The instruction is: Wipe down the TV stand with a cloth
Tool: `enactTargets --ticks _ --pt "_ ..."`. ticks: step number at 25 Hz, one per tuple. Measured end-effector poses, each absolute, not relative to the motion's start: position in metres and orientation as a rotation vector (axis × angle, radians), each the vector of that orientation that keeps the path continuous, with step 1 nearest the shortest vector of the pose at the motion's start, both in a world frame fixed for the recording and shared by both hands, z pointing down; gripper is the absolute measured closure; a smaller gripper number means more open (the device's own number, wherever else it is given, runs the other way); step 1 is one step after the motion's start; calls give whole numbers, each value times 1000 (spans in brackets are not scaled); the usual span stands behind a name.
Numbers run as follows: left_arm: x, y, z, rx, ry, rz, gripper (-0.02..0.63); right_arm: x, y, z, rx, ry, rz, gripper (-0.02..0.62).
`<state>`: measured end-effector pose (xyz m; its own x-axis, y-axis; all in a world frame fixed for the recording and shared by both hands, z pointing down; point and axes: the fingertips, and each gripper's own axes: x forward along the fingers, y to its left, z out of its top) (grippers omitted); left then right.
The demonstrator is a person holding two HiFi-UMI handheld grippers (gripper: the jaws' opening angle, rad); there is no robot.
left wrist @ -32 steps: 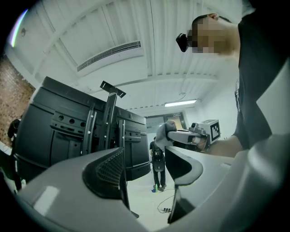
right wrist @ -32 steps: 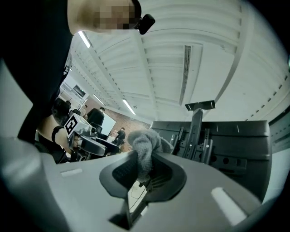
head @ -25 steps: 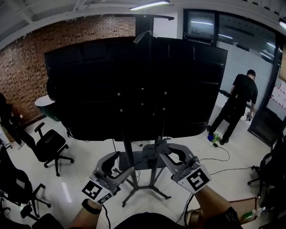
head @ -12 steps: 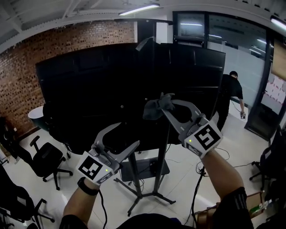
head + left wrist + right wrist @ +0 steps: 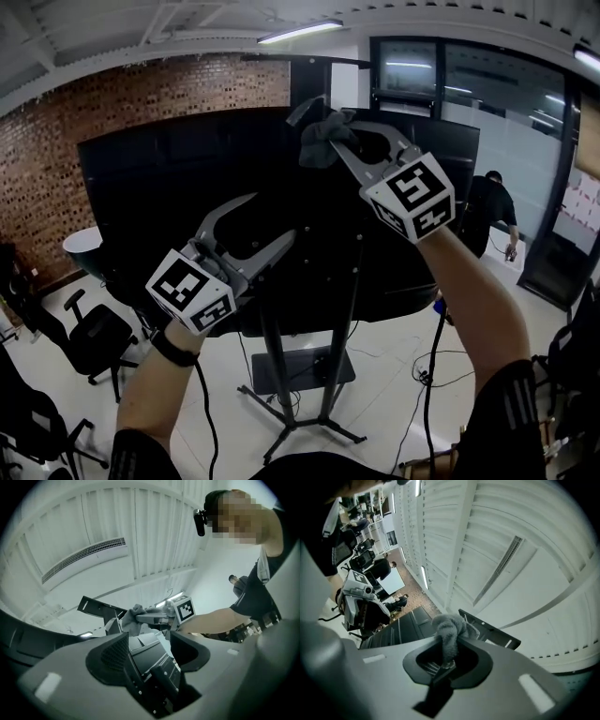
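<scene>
In the head view my right gripper (image 5: 337, 141) is held high at the top edge of the big black screen back (image 5: 159, 187), shut on a bunched grey cloth (image 5: 319, 139). The cloth (image 5: 449, 629) hangs pinched between the jaws in the right gripper view, with the screen's top bracket (image 5: 487, 627) just behind it. My left gripper (image 5: 272, 217) is lower and to the left, open and holding nothing, in front of the panel. From the left gripper view, the open left gripper (image 5: 147, 644) points up at the cloth (image 5: 132, 619). The stand's poles and base (image 5: 323, 403) are below.
Black office chairs (image 5: 94, 333) stand at the left by a brick wall (image 5: 141, 103). A person in black (image 5: 492, 206) is at the back right near a glass door (image 5: 562, 225). Cables (image 5: 441, 361) lie on the white floor right of the stand.
Both grippers have risen from down near the stand's shelf to the upper part of the screen. The right one carried the cloth to the top edge; the view has tilted up.
</scene>
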<state>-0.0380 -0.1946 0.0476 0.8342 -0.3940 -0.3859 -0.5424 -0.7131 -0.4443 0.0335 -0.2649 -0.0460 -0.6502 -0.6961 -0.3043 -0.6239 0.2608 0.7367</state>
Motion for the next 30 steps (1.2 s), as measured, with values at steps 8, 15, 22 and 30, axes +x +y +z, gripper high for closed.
enactTargets --ticks 8,15,22,30 --pt "-27 -228 4 -2459 712 381 304 17 -309 -109 1295 -2257 -1433 561" --pt "-19 -246 -2 -2451 754 346 308 9 -341 -138 1333 -2150 -1431 561" --pt "-24 -254 13 -2475 780 348 308 8 -352 -120 1318 -2113 -1433 561" --pt "-28 -259 46 -2509 788 339 311 1 -358 -57 1224 -1985 -1472 561"
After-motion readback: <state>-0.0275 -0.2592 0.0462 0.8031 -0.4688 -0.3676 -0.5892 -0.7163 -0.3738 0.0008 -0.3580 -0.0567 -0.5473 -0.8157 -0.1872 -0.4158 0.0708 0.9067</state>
